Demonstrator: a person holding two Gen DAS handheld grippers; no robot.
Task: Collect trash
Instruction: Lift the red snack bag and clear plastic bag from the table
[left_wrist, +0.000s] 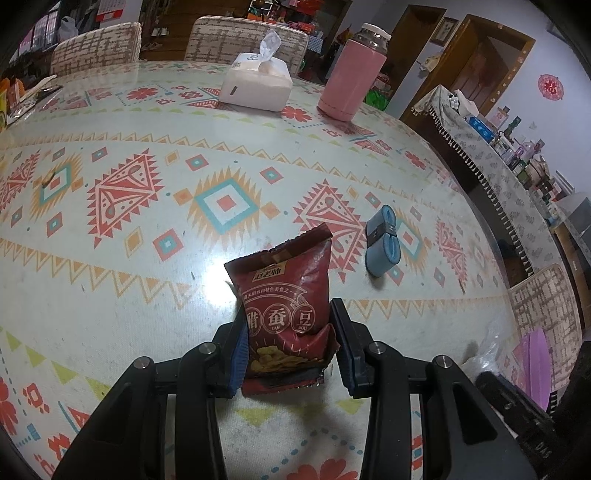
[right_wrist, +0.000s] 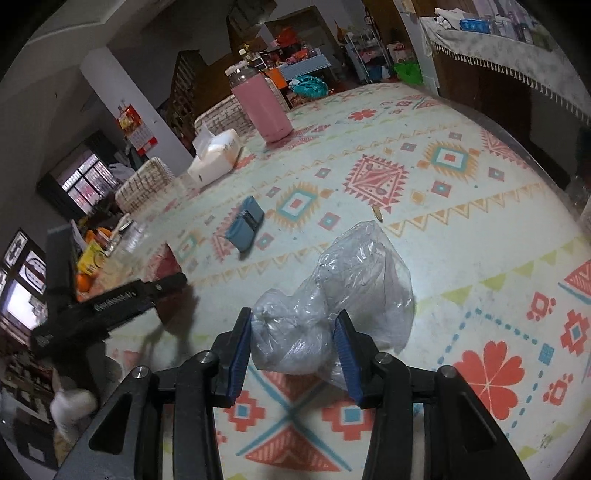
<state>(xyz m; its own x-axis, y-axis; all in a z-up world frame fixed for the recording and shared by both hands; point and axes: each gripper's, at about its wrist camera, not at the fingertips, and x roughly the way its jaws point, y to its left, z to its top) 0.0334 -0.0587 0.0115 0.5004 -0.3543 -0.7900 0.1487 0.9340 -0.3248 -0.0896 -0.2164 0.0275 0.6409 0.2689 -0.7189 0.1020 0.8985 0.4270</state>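
A dark red snack bag (left_wrist: 288, 288) stands upright between the fingers of my left gripper (left_wrist: 288, 310), which is shut on its lower half just above the patterned table (left_wrist: 147, 258). My right gripper (right_wrist: 293, 314) is shut on a crumpled clear plastic bag (right_wrist: 354, 273); the bag's loose end spreads over the tablecloth beyond the fingers. In the right wrist view the left gripper's black body (right_wrist: 129, 295) shows at the left, with a bit of the red bag (right_wrist: 166, 266) behind it.
A blue folded pouch (left_wrist: 384, 240) lies on the table past the snack bag. A white tissue box (left_wrist: 256, 83) and a pink flask (left_wrist: 351, 77) stand at the far side. Chairs (left_wrist: 96, 48) ring the table; a cluttered sideboard (left_wrist: 498, 158) is to the right.
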